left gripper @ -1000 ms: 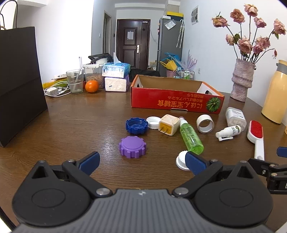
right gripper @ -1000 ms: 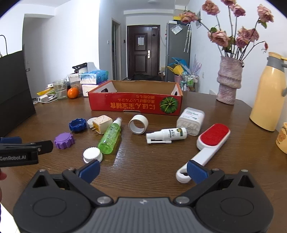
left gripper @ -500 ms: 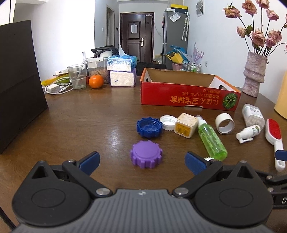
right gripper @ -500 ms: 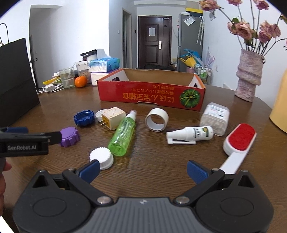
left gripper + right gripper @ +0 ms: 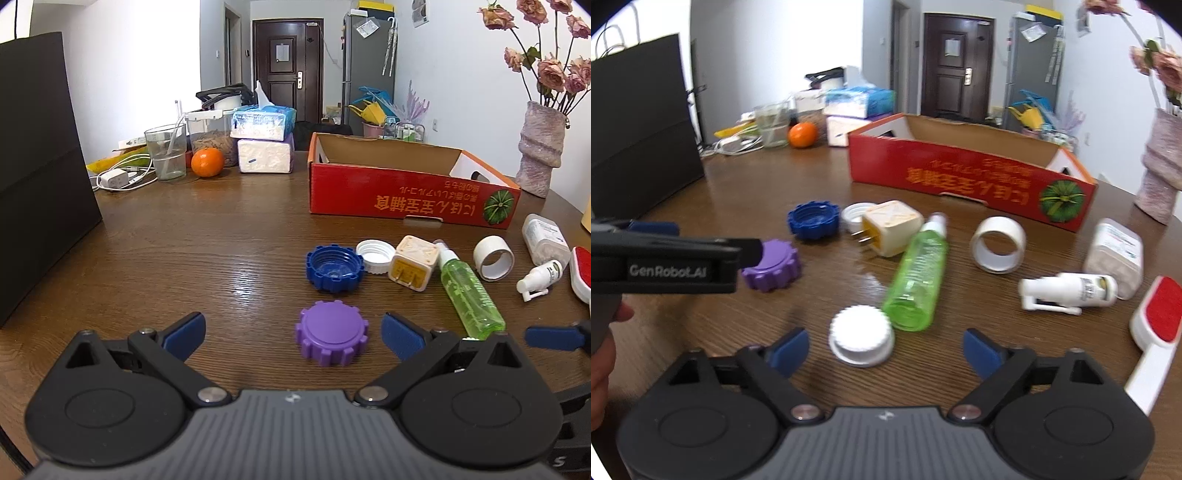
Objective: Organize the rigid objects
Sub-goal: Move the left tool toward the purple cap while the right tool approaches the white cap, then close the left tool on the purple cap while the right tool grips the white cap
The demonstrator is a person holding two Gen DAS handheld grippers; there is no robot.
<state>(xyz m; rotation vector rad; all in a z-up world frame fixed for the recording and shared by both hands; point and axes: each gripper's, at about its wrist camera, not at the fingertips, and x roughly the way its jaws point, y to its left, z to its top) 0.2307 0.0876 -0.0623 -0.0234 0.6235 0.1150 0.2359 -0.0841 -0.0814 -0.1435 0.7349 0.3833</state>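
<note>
R wrist view only: white cap (image 5: 861,340) on table (image 5: 820,177) between R gripper (image 5: 886,349) pads, untouched; jaws closing. L view hides it, shows L gripper (image 5: 293,334) wide open, holding nothing, purple cap (image 5: 331,332) between pads, untouched. Vs 1 s ago: both caps were ahead of the fingers, now betw. them.

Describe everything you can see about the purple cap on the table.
The purple cap is a round plastic lid with a flat smooth top and blocky teeth around its rim. It lies top up on the wooden table, nearer than the blue cap, between the left tool's open fingers, which do not touch it.
</note>
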